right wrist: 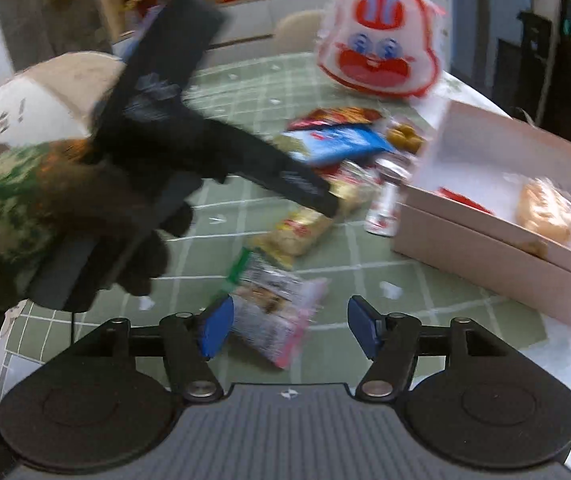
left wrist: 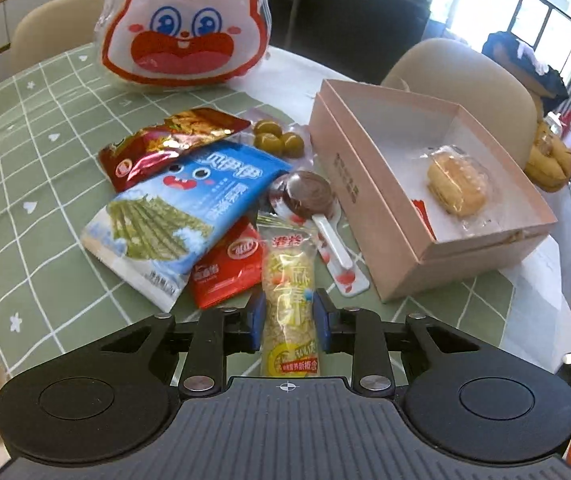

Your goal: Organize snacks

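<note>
In the left wrist view my left gripper (left wrist: 288, 320) is shut on a long yellow cereal bar packet (left wrist: 289, 280), one blue pad against each side of it. The right wrist view shows the same gripper (right wrist: 313, 194), held by a gloved hand (right wrist: 141, 248), with its tip on the yellow packet (right wrist: 297, 232). My right gripper (right wrist: 291, 330) stands open. A silvery pink packet (right wrist: 273, 316) lies between its fingers, close to the left pad. To the right stands an open pink box (left wrist: 365, 208) holding a wrapped cake (left wrist: 457, 184).
A pile of snacks lies left of the box: a blue seaweed packet (left wrist: 189, 208), a red packet (left wrist: 225, 270), a dark red packet (left wrist: 165, 148), green olives (left wrist: 279, 138) and a chocolate lollipop (left wrist: 305, 194). A rabbit-face bag (left wrist: 185, 20) stands behind. Beige chairs (left wrist: 465, 80) ring the table.
</note>
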Tool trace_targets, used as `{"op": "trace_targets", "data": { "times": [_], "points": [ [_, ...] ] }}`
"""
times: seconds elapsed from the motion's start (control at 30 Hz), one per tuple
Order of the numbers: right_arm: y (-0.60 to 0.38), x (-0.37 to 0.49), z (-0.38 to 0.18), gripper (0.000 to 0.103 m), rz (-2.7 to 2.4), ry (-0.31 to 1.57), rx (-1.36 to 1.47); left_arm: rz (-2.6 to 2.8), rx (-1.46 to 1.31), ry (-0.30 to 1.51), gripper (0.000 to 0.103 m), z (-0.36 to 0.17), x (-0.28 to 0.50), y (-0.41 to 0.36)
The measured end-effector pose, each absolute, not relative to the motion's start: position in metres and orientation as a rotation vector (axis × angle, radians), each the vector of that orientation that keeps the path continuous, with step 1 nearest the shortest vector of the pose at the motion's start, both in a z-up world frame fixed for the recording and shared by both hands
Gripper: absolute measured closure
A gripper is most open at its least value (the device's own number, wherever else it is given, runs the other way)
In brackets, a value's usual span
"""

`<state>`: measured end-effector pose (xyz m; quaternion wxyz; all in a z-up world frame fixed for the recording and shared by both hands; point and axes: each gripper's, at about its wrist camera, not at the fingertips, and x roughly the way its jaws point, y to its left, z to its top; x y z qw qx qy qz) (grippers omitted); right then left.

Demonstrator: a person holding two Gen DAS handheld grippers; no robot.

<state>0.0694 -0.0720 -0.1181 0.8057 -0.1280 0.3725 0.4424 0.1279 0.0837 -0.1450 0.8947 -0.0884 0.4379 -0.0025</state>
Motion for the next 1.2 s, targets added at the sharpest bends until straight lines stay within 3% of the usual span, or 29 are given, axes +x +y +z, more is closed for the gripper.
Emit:
{"op": "trace_targets", "data": {
  "times": [0.2, 0.43, 0.7, 1.0, 1.2],
  "points": [
    [-0.042, 0.057, -0.135, 0.039, 0.946, 0.783, -0.483, -0.039, -0.192, 0.938, 0.073, -0.141, 0.093, 0.08],
    [-0.112, 0.074, -0.139, 0.038, 0.747, 0.769, -0.556, -0.074, -0.224, 0.971, 0.073, -0.141, 0.058, 0.07],
    [-0.145, 0.101, -0.131, 0.038, 0.779, 0.96, -0.151, -0.068, -0.18, 0.988, 0.073, -0.14, 0.056, 0.048],
    [-0.087, 0.073, -0.148, 0.035, 0.903, 0.793, -0.56, -0.047, -0.169, 1.007, 0.071, -0.14, 0.054, 0.045],
    [-0.101, 0.09, -0.145, 0.034, 0.896, 0.864, -0.458, -0.071, -0.174, 1.049, 0.068, -0.148, 0.056, 0.044]
  ]
}}
